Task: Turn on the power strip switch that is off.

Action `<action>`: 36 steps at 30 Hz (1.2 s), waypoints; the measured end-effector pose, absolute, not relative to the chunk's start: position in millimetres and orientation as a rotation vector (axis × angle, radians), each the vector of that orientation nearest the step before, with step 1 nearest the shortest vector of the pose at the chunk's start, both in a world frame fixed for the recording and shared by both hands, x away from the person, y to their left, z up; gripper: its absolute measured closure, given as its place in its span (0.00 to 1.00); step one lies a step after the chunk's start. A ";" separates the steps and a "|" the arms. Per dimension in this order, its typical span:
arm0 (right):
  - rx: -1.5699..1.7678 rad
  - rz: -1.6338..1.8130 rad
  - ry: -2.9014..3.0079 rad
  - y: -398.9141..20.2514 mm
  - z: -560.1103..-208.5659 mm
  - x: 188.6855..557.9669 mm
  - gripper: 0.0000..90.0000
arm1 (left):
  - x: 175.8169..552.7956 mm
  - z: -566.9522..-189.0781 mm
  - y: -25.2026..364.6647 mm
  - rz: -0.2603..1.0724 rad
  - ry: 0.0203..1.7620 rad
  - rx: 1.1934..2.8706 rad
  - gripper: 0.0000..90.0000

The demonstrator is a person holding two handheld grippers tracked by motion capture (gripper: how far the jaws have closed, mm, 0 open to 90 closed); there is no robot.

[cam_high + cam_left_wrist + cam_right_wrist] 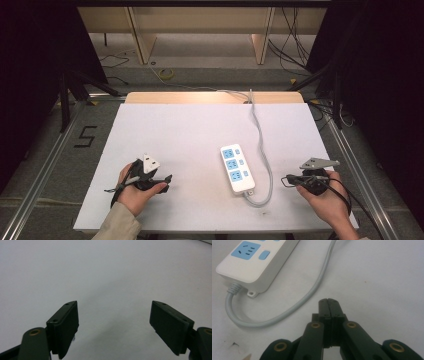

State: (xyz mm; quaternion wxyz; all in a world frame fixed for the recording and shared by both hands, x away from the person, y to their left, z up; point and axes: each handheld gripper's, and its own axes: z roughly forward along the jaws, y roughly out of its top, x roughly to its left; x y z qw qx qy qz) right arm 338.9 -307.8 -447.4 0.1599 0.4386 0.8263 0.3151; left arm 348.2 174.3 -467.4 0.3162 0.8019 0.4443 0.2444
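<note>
A white power strip (pixel 237 168) with three blue socket faces is seen lying flat on the white counter (pixel 190 130), right of its middle and nearer the person's edge. Its grey cable (pixel 264 150) leaves the near end, curls in a tight loop and runs away along the strip's right side to the far edge of the counter. In the right gripper view the strip's (pixel 254 262) near end, one blue socket and a blue switch beside it are shown, with the cable (pixel 312 293) curving past just ahead of the jaws.

The left gripper (pixel 155 179) is held in the left hand (pixel 135 192) over the bare counter, well apart from the strip; its jaws are spread wide with nothing between them (pixel 113 322).

The right gripper (pixel 295 180) is held in the right hand (pixel 327 200) near the counter's right edge, pointed toward the strip; its jaws are pressed together, empty (pixel 329 302).
</note>
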 end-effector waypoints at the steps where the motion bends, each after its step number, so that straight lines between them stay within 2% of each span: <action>1: 1.252 0.900 2.364 -307.7 -447.2 339.3 1.00 | 348.2 -467.3 174.3 0.644 1.169 2.112 0.26; 36: 1.267 0.826 2.435 -292.5 -440.4 347.7 1.00 | 347.8 -466.6 172.5 0.656 1.161 2.114 0.26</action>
